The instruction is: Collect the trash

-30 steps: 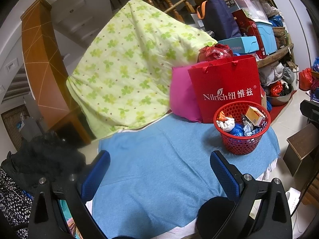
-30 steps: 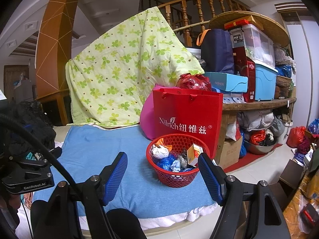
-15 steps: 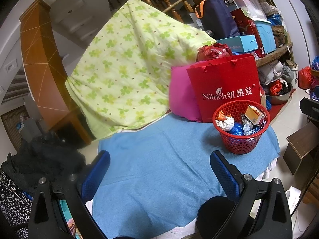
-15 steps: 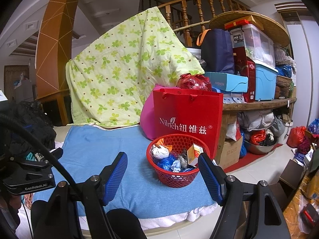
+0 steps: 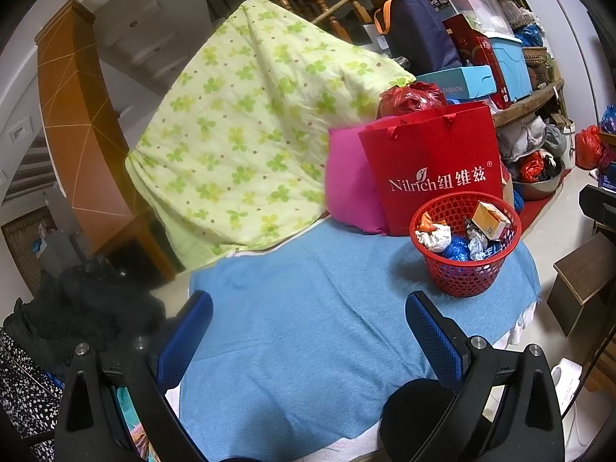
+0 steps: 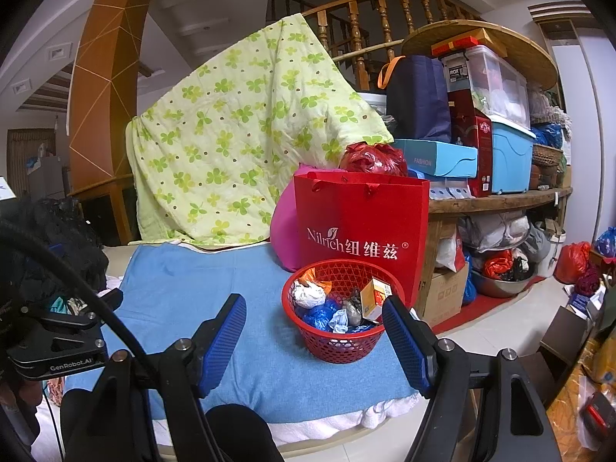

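Red basket (image 6: 342, 340): lower contents hidden under the top layer of crumpled trash (image 6: 308, 295); small box (image 6: 375, 293) print too small to read. Red paper bag (image 6: 362, 231) hides most of the pink cushion (image 6: 285, 231). Green quilt (image 6: 238, 146) covers whatever supports it. Dark clothing heap (image 5: 77, 308) is cut by the frame edge.

A wooden stair rail (image 6: 385, 19) runs behind a green clover blanket (image 6: 238, 134). A crowded wooden shelf (image 6: 500, 196) stands right, above pale floor tiles (image 6: 500, 327).
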Demonstrator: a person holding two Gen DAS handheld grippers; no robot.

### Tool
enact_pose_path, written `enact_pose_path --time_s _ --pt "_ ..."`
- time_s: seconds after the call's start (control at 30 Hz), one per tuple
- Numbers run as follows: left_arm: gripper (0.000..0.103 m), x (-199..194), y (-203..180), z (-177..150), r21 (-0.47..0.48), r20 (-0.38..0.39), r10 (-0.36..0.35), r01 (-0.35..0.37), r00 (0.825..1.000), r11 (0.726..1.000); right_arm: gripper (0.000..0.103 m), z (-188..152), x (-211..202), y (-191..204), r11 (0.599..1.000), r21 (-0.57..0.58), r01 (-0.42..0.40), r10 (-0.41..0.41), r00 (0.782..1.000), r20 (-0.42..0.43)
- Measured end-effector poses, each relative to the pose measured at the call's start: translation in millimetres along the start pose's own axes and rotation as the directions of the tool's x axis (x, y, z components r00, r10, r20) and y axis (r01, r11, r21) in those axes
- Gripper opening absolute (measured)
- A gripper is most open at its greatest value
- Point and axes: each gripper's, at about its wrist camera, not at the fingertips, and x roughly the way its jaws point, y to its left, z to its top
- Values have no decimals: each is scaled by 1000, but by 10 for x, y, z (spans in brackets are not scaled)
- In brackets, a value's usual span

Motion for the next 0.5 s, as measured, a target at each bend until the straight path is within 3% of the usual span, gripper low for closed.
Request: enact_pose_path --time_s 0.5 --pt "100 8 -2 -3 1 -1 -1 1 1000 1000 76 9 -7 23 1000 -2 0 0 1000 1"
